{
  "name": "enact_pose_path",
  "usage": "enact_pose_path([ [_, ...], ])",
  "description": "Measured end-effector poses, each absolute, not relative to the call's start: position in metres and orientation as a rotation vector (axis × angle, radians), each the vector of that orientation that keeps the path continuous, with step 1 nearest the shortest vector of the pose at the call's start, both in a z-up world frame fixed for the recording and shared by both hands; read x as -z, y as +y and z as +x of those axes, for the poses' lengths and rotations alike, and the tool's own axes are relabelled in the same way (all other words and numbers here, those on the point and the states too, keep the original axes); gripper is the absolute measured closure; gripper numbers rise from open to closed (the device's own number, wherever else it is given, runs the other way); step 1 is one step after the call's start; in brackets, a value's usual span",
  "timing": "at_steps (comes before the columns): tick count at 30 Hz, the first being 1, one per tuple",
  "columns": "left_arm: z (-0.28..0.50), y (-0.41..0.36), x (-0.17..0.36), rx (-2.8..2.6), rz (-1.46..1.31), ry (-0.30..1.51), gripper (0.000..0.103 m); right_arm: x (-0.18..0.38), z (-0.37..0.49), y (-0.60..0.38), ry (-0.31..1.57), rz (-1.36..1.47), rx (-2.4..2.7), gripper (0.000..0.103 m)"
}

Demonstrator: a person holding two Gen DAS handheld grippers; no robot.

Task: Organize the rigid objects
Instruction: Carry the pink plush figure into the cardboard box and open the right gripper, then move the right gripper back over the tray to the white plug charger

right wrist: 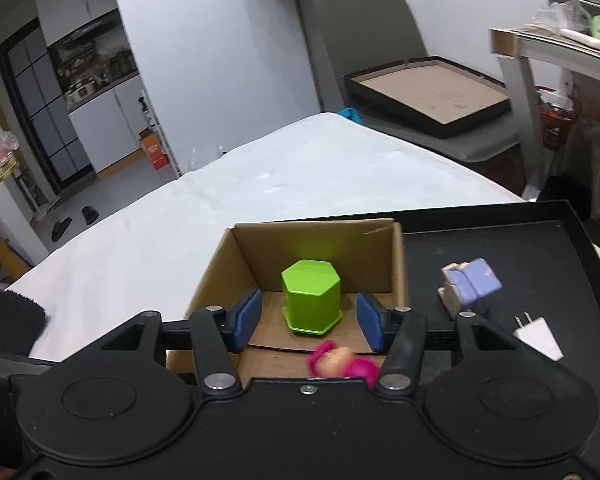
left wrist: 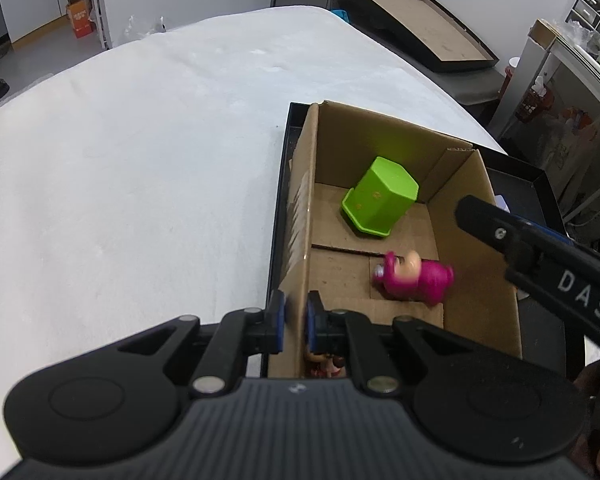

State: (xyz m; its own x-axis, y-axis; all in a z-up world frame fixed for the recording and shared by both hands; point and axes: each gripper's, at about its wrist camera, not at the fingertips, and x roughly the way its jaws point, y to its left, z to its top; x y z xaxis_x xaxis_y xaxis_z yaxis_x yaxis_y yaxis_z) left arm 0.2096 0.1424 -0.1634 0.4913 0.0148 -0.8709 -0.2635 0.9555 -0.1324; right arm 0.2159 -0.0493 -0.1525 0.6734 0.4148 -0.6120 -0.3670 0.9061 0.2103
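Observation:
An open cardboard box (left wrist: 306, 216) stands in a black tray (left wrist: 278, 208) on the white table. Inside lie a green hexagonal cup (left wrist: 380, 196), upside down, and a pink doll figure (left wrist: 416, 278), blurred. My left gripper (left wrist: 295, 322) is shut on the box's near-left wall. My right gripper (right wrist: 308, 322) is open and empty above the box (right wrist: 220, 264), with the green cup (right wrist: 311, 300) between and beyond its fingers and the pink figure (right wrist: 346, 362) just below. The right gripper's finger (left wrist: 520, 240) shows in the left wrist view over the box's right wall.
On the black tray (right wrist: 520, 232) right of the box lie a lilac and white toy (right wrist: 470, 286) and a white plug adapter (right wrist: 538, 336). Another small figure (left wrist: 326, 364) sits in the box's near corner. A second black tray (right wrist: 428, 96) rests on a chair behind the table.

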Motion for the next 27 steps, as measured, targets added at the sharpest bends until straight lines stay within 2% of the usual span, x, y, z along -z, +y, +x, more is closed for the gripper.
enact_pose_path([
  [6,0.207,0.134,0.152,-0.188,-0.229,1.039,0.093,0.148,0.217,-0.067,0.704,0.116,-0.403,0.05],
  [10,0.207,0.129,0.142,-0.199,-0.218,1.039,0.09,0.145,0.218,-0.08,0.705,0.14,-0.379,0.043],
  [16,0.209,0.12,0.13,-0.217,-0.206,1.04,0.087,0.147,0.219,-0.097,0.712,0.151,-0.309,0.041],
  [19,0.211,0.116,0.125,-0.232,-0.201,1.039,0.082,0.149,0.221,-0.106,0.72,0.173,-0.291,0.041],
  [24,0.214,0.104,0.122,-0.248,-0.174,1.042,0.066,0.155,0.226,-0.12,0.734,0.195,-0.271,0.041],
  [27,0.217,0.098,0.121,-0.267,-0.154,1.046,0.06,0.162,0.229,-0.125,0.74,0.177,-0.248,0.039],
])
